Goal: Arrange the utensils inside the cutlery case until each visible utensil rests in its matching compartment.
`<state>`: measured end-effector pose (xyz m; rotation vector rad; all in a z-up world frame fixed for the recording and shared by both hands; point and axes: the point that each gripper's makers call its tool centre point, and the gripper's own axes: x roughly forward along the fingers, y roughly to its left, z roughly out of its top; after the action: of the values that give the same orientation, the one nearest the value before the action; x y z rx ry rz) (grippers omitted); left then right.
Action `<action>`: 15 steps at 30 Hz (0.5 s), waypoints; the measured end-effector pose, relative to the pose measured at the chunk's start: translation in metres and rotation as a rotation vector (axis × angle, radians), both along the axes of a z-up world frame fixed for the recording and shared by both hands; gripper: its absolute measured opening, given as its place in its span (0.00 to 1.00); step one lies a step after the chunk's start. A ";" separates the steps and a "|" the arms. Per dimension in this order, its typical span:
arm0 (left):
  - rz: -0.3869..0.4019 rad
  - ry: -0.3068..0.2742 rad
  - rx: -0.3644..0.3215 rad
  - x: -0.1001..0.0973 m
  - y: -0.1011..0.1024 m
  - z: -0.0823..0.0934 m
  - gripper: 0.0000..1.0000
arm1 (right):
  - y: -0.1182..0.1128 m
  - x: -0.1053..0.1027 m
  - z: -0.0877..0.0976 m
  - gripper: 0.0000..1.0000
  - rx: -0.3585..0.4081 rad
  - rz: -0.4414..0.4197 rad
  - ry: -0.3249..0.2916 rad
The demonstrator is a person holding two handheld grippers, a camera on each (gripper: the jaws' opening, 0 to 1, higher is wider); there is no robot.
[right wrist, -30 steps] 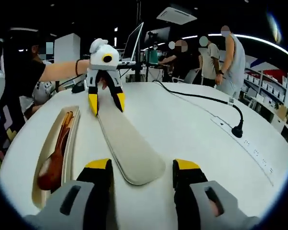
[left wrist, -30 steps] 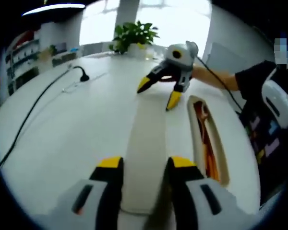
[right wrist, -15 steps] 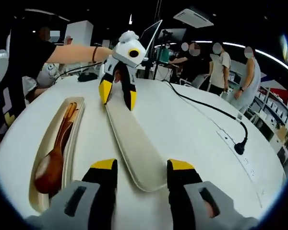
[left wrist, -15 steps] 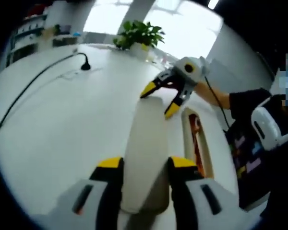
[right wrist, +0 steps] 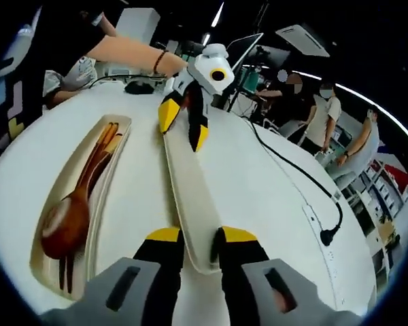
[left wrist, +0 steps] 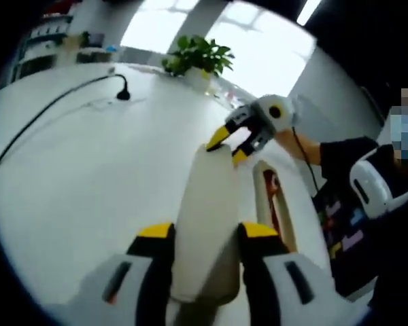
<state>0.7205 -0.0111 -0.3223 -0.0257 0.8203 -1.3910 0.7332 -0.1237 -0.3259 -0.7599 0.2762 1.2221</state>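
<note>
Right gripper view: right tongs [right wrist: 198,239] and left tongs [right wrist: 181,127] each clamp an end of the lid [right wrist: 188,190]; uneven pulling could twist it loose onto the case [right wrist: 115,180] holding the spoon [right wrist: 66,223], or onto the surface [right wrist: 272,197].

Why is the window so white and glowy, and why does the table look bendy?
In the left gripper view the window is overexposed, washing out behind the plant. In the right gripper view the fisheye lens curves the table edge, and the lid looks stretched.

One case tray [right wrist: 107,192], one lid [right wrist: 190,197], one wooden spoon [right wrist: 64,224], two tongs [right wrist: 194,238] [left wrist: 205,234]
</note>
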 end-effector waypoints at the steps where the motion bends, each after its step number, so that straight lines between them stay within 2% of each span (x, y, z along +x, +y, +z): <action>1: 0.003 0.001 -0.003 -0.001 0.000 0.000 0.40 | -0.001 0.000 0.000 0.18 -0.008 0.004 -0.014; 7: 0.006 -0.012 0.000 -0.003 -0.002 0.001 0.40 | -0.002 0.003 0.001 0.16 -0.057 0.020 -0.062; 11: 0.009 -0.032 0.000 -0.002 -0.001 0.001 0.41 | 0.000 0.000 0.002 0.15 -0.076 0.019 -0.058; 15: 0.027 0.000 -0.011 -0.006 0.002 0.003 0.41 | -0.001 -0.001 0.003 0.14 -0.087 0.027 -0.068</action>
<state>0.7150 -0.0095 -0.3197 -0.0452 0.8095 -1.3697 0.7318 -0.1243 -0.3226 -0.8809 0.2651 1.2134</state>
